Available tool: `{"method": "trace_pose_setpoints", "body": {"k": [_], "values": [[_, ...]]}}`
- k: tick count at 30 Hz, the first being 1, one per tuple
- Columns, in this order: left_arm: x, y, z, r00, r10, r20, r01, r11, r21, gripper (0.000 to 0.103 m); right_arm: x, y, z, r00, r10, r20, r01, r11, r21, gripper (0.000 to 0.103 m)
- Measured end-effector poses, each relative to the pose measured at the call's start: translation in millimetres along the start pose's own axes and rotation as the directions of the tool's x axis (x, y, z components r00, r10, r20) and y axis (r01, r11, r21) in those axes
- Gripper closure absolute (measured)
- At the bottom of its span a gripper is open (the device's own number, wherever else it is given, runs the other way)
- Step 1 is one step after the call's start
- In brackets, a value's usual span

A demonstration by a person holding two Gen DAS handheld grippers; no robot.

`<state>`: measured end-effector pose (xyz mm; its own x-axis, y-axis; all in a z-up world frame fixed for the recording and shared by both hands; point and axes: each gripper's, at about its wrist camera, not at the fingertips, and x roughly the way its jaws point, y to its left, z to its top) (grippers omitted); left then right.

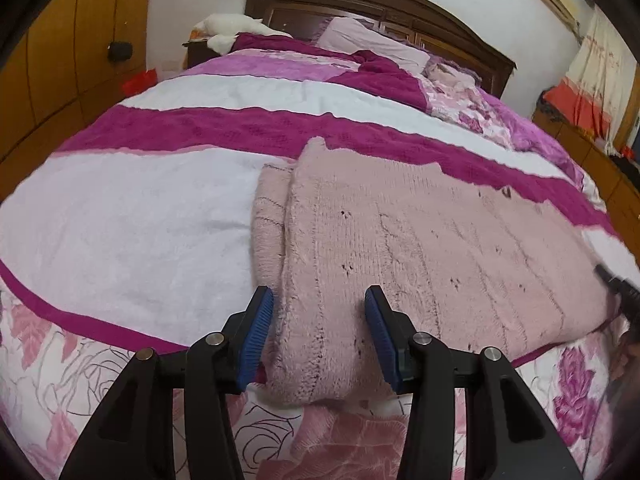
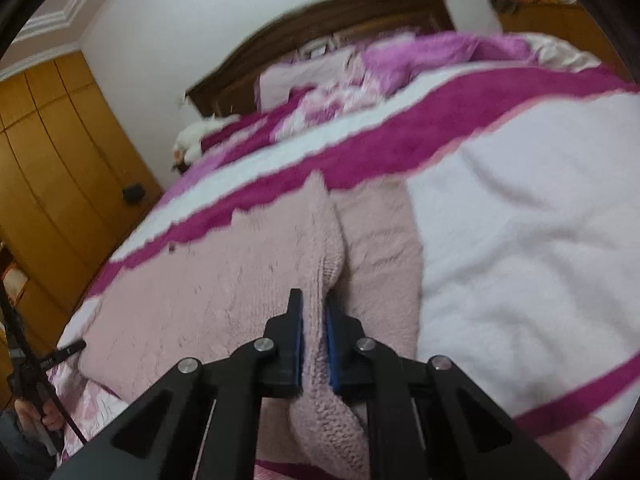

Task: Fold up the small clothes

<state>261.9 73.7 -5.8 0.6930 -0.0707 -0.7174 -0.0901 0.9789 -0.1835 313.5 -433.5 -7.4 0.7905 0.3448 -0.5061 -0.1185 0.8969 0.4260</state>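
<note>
Pink knitted sweater (image 1: pixel 420 240) lies flat across the near part of the bed, on the white-and-magenta striped blanket (image 1: pixel 120 220); its near edge sits close to the bed's near side, over the floral sheet (image 1: pixel 60 380).

Right gripper (image 2: pixel 314 320): tongs nearly together, clamped on a raised ridge of the sweater's folded side edge. Left gripper (image 1: pixel 318 312): tongs apart, straddling a bulged fold at the sweater's near left corner; pads flank the knit, and I cannot tell whether they press it.

Risks, as judged:
- Left side unsecured. If the lift starts now, only the right corner rises and the fold skews.
- Thick fuzzy knit bunches; the right pinch may hold only the top layer, so the lower layer drags or slips out.
- Tucked sleeve at 10 o'clock of the left gripper could spill open when the edge is carried.

Room: wide open blanket from 9 through 12 o'clock, toward the wooden headboard (image 1: pixel 380 4). Bed edge lies at 6 o'clock. A black tripod leg (image 2: pixel 68 350) stands at 8 o'clock in the right view, near the sweater's far corner.
</note>
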Motion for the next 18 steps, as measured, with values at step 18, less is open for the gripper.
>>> {"method": "trace_pose_setpoints", "body": {"k": [18], "values": [[-4.1,10.2,-5.4,1.0,0.018,0.001,-0.018,0.999,-0.038,0.08,-16.7,-24.2,-15.5,1.0,-0.02,0.008,0.018,0.986,0.166,0.086]]}}
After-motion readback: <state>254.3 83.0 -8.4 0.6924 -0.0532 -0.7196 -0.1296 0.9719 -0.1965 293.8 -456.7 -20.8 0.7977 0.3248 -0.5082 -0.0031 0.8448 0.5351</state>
